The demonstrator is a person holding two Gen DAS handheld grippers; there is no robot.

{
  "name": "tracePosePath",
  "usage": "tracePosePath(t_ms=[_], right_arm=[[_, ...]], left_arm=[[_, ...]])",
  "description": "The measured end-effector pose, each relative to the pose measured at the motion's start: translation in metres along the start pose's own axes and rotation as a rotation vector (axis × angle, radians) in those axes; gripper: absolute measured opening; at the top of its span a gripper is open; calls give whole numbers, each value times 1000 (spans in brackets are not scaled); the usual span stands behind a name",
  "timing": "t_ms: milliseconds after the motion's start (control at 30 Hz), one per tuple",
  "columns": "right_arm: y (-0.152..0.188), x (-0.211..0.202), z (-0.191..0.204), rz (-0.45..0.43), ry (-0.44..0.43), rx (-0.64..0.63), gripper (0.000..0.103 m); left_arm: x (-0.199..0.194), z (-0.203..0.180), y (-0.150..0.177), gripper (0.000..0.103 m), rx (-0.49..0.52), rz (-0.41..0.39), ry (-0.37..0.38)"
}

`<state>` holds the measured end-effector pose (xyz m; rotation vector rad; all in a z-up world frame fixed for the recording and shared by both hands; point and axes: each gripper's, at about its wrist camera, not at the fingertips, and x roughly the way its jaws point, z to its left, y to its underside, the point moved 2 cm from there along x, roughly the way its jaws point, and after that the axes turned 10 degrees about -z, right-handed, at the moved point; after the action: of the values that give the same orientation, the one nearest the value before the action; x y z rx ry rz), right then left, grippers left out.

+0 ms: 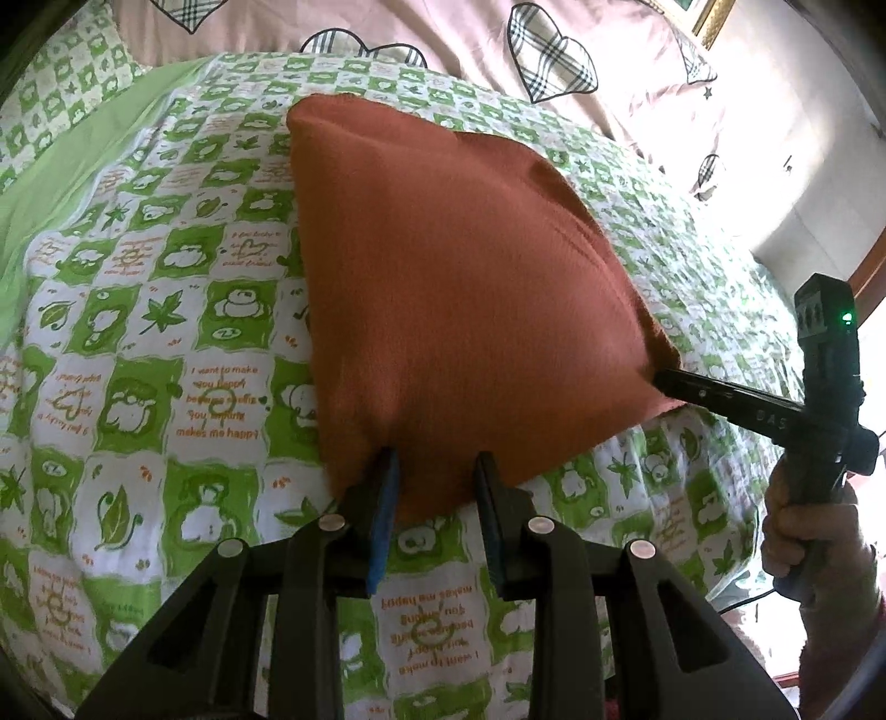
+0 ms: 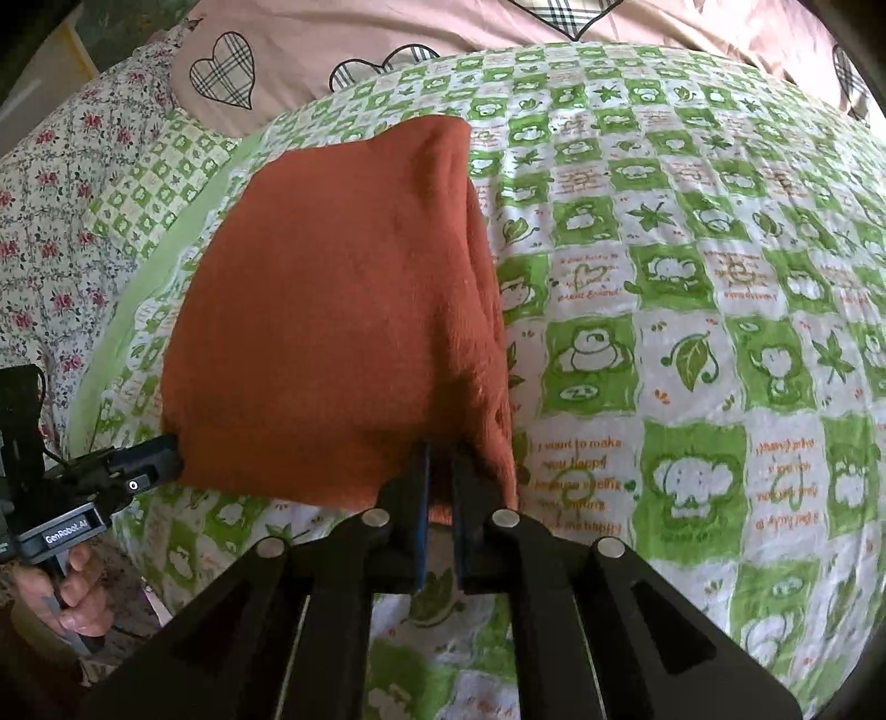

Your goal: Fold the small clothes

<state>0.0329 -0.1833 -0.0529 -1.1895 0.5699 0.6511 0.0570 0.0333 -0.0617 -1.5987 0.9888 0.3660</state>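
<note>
Your left gripper [image 1: 434, 471] has its blue-padded jaws set around the near hem of the rust-orange knitted garment [image 1: 454, 277]. The cloth passes between the two fingers, but a clear gap shows between the pads, so you cannot tell from your left wrist view whether they bear on it.

Your right gripper [image 2: 440, 471] has its jaws drawn nearly together, pinching the near right corner of the same garment [image 2: 343, 310]; the fabric bunches between the pads. In the left wrist view the right gripper [image 1: 662, 382] meets the garment's right corner from the side, with your right hand [image 1: 803, 531] around the handle. In the right wrist view the left gripper [image 2: 174, 443] touches the garment's near left corner, with your left hand [image 2: 77, 598] below it.

The garment lies as a folded, roughly rectangular piece, raised at its near edge and sloping down to rest on the green-and-white checked cartoon-print quilt [image 1: 166, 332]. Beyond the quilt lies a pink sheet with plaid hearts [image 1: 443, 39]. A small-flowered fabric [image 2: 50, 194] lies at the far left of the right wrist view.
</note>
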Motion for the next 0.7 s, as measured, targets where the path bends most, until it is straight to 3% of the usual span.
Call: tracePosePath(t_ms=[167, 300, 700], right_arm=[[8, -18, 8, 2, 14, -11, 12], [18, -39, 16, -32, 14, -17, 47], [31, -58, 33, -55, -8, -41, 52]], left_arm=[[-15, 2, 9, 40, -19, 15, 0], [-27, 3, 19, 52, 2, 8, -73], [-52, 4, 29, 66, 30, -16, -160]])
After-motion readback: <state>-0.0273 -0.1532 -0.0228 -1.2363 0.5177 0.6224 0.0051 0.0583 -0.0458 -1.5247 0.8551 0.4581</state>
